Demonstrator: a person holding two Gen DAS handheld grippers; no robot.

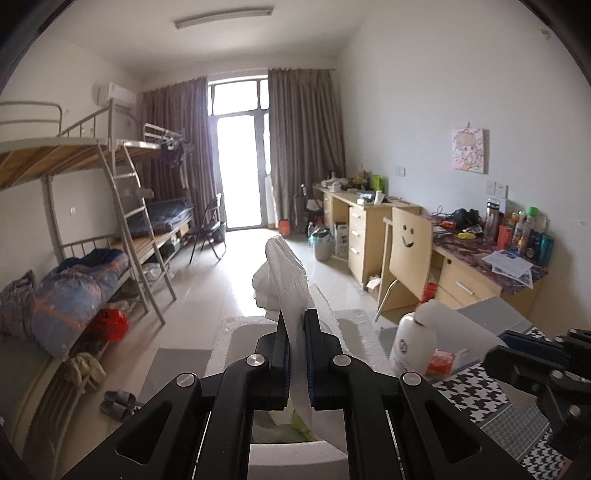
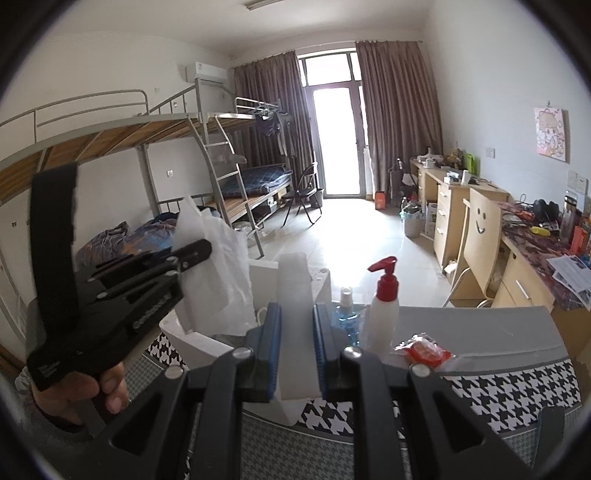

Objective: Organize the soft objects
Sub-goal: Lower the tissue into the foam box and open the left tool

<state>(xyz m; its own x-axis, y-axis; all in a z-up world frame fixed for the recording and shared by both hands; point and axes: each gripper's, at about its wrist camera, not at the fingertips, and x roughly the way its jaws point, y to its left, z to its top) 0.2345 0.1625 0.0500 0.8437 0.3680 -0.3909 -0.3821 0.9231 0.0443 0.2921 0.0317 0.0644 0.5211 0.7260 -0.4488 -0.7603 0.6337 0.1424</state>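
Both claws grip: the left claw (image 1: 296, 354) pinches a thin white crinkled sheet (image 1: 286, 273) upright over the white foam box (image 2: 192, 341); the right claw (image 2: 297, 350) clamps a white foam strip (image 2: 295, 295) beside it.

Daylight pours in through the glass door (image 1: 242, 162) at the far end, blown out to white and throwing glare along the floor (image 1: 236, 280). The ceiling lamp (image 1: 223, 16) looks unlit. Both fisheye views bend walls at the edges, with dark corners; the nearest gripper parts look soft
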